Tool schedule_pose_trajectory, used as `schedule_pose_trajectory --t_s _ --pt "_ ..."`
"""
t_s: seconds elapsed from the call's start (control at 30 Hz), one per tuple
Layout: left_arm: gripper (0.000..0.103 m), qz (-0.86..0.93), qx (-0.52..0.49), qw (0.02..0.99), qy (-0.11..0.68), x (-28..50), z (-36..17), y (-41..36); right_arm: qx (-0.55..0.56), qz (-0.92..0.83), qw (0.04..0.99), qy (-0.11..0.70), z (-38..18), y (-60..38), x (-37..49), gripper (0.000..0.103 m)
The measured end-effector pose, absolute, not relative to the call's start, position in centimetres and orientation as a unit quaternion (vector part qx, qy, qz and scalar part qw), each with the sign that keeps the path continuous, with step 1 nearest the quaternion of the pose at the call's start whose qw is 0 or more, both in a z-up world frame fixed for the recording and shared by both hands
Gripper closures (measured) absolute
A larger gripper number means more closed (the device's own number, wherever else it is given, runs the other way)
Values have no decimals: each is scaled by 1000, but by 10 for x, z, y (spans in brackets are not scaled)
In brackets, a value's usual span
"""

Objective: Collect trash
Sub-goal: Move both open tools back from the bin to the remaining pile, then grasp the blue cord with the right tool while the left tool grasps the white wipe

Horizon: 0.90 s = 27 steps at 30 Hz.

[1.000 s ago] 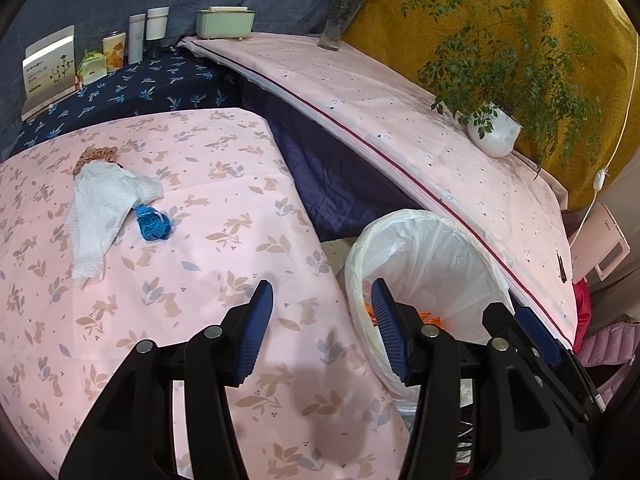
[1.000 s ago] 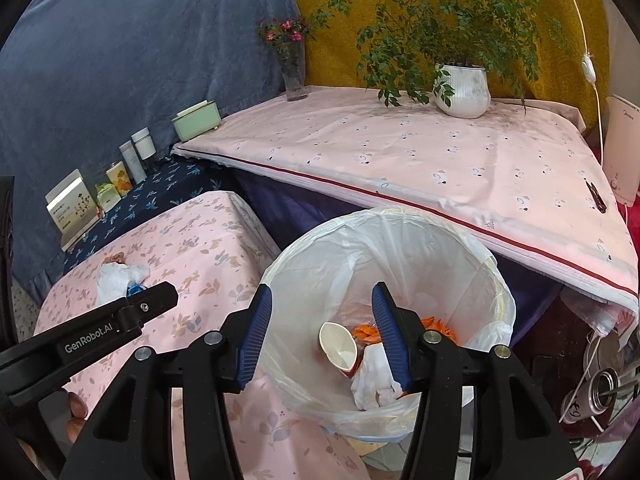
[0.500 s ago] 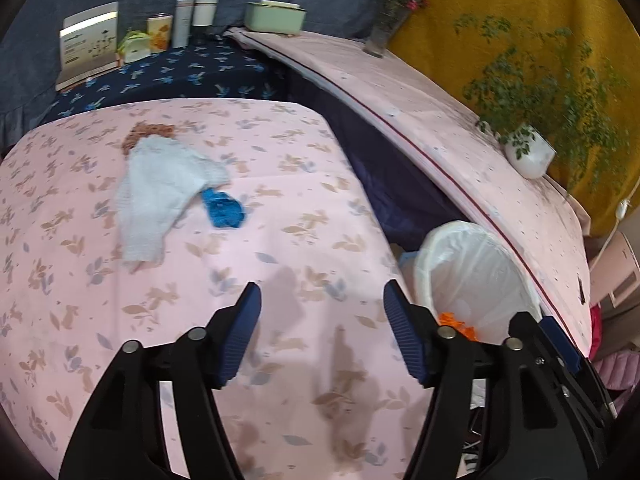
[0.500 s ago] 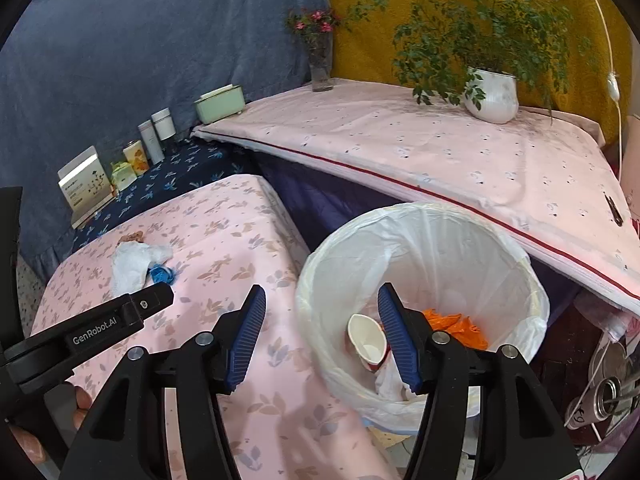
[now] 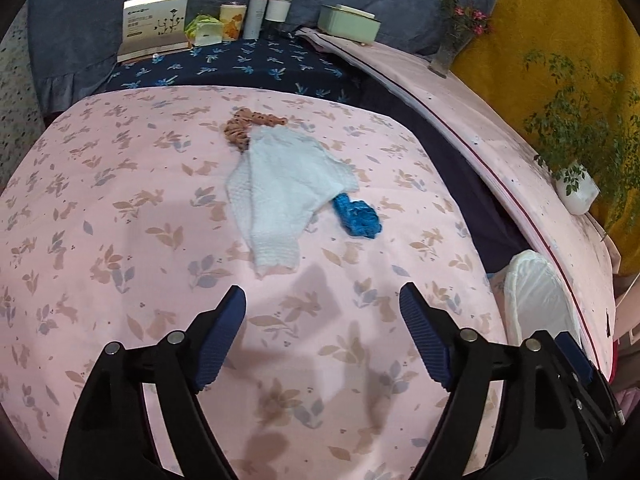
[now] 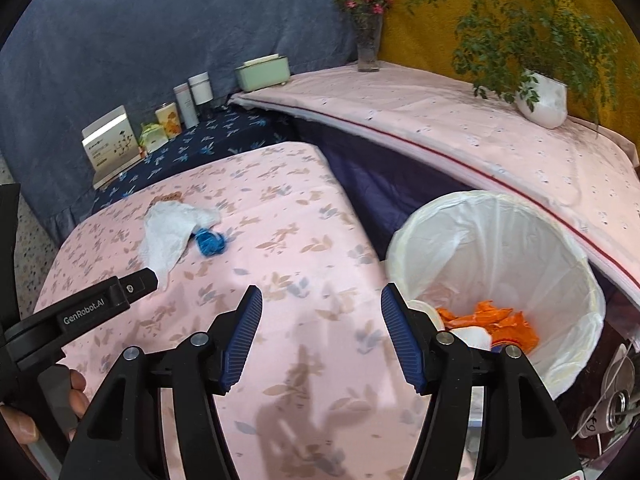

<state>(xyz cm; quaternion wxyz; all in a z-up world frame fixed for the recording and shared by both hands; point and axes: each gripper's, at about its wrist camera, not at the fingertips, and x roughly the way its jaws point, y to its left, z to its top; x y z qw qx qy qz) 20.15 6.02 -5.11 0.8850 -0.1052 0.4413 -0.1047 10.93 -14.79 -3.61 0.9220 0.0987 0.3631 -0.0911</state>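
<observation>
On the pink flowered cloth lie a crumpled white tissue (image 5: 280, 188) (image 6: 168, 232), a scrunched blue scrap (image 5: 358, 216) (image 6: 209, 242) at its right edge and a brown crumpled piece (image 5: 244, 128) behind it. My left gripper (image 5: 322, 308) hangs over the cloth a little short of the tissue, its jaws opening with nothing between them. My right gripper (image 6: 322, 312) is open and empty above the cloth's right side, beside the white-lined bin (image 6: 560, 240) (image 5: 536, 296). The bin holds orange wrappers (image 6: 492, 320) and a paper cup.
Boxes, bottles and a card (image 5: 156, 20) line the back of a dark blue cloth. A mint box (image 5: 348, 24), a flower vase (image 5: 452, 44) and a potted plant (image 6: 540, 96) stand on the raised pink surface to the right. A hand (image 6: 24, 420) grips the left tool.
Both grippers have swung left from over the bin toward the pink cloth. The tissue and blue scrap now sit nearer the left gripper. Both pairs of jaws stand wider apart.
</observation>
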Motion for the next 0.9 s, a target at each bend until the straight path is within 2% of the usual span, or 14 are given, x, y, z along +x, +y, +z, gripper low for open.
schedule_pose_trajectory --t_s 0.47,0.63,0.9 --pt "22 -55 -118 886 445 229 -65 121 70 -43 916 392 -57 -88 155 43" --pt "17 -50 -120 887 443 248 -63 126 73 -32 914 399 -62 -79 178 43" --pt "16 -61 -115 884 449 285 -69 112 66 -22 911 407 -74 -68 220 43"
